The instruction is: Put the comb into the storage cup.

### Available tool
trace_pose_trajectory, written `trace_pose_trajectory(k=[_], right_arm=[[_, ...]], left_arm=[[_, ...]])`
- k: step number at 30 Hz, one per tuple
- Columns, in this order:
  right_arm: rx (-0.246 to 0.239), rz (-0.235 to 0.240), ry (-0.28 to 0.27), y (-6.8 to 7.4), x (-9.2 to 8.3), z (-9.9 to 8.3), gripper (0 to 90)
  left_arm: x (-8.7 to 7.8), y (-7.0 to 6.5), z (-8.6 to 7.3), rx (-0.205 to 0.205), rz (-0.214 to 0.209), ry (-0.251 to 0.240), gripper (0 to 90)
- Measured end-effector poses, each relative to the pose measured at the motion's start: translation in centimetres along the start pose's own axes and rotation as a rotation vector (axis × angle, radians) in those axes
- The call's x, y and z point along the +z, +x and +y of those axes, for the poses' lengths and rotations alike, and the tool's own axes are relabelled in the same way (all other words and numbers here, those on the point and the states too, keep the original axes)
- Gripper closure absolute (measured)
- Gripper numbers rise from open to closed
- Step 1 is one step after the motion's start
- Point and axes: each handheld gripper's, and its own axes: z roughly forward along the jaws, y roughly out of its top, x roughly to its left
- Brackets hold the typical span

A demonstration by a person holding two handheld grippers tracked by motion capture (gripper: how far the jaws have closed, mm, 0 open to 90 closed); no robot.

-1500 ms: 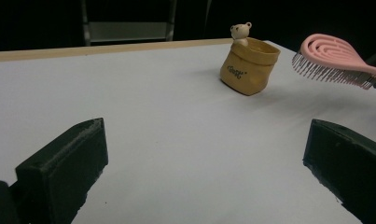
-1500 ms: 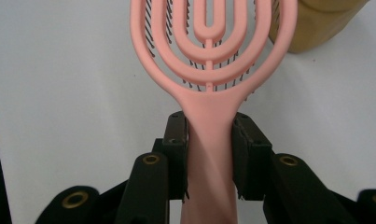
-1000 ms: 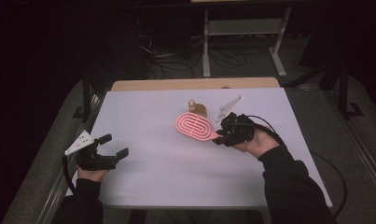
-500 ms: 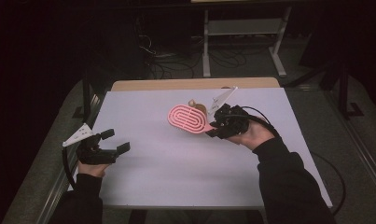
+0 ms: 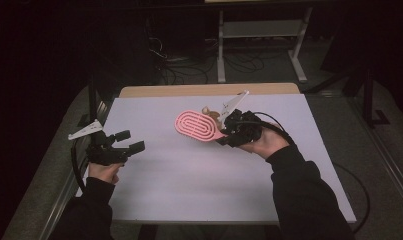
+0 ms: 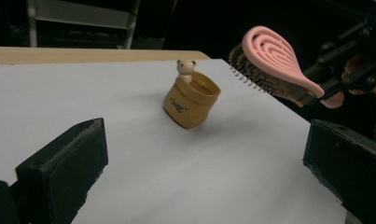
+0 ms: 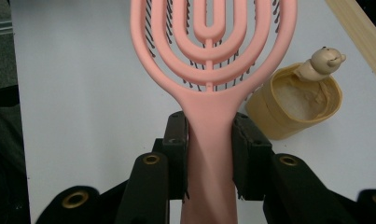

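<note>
Left tongs (image 5: 130, 141): we see them nearest us, held above the desk's left edge, about midway along it. Their two black jaws stand wide apart with nothing between them, and they point across the desk toward its right side.

Desk (image 5: 189, 185): we see a pale sheet covering it, with a bare wooden strip along the far edge.

Right tongs (image 5: 224, 136): we find them farther in, above the right half of the desk and closer to the far edge than the near one. Their jaws are drawn narrow and clamped on the handle of the pink brush, one pad on each side of it, as the right gripper view shows.

Pink brush (image 5: 195, 126): we see it lifted clear of the desk. Its handle sits between the jaws of the right tongs, and its oval head sticks out beyond their tips toward the middle of the desk. The ridged pink back faces up and the dark bristles face down. It is well apart from the left tongs.

Yellow cup (image 7: 295, 100): we see it standing on the desk near the far edge, just beyond the brush head. A small bear figure (image 7: 323, 59) sits on its rim.
</note>
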Motion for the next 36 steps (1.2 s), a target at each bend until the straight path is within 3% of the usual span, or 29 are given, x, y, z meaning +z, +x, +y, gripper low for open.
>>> trace_pose_trajectory(k=[4,11,15,25,29,33,36], right_arm=[[-0.002,-0.002,-0.004,0.0,-0.1,0.2,68.1],[-0.009,-0.008,-0.011,0.1,-0.5,0.7,68.1],[-0.007,-0.004,-0.021,0.1,-0.5,0.9,68.1],[-0.026,0.014,-0.023,0.4,-0.4,2.2,68.1],[-0.04,0.014,-0.029,0.5,-0.3,2.7,68.1],[-0.042,0.015,-0.029,0.5,-0.1,3.0,68.1],[-0.045,0.015,-0.038,0.6,-0.1,3.2,68.1]], left_arm=[[0.9,-0.6,0.8,-0.002,-0.029,0.022,0.0],[2.0,-1.2,2.0,-0.071,-0.086,0.016,0.0],[2.5,-1.5,2.6,-0.09,-0.109,0.022,0.0],[4.4,-1.9,4.0,-0.152,-0.134,0.054,0.0],[5.2,-2.1,4.5,-0.158,-0.141,0.072,0.0],[5.8,-2.2,4.6,-0.192,-0.171,0.068,0.0],[6.2,-2.3,4.7,-0.198,-0.167,0.072,0.0]])
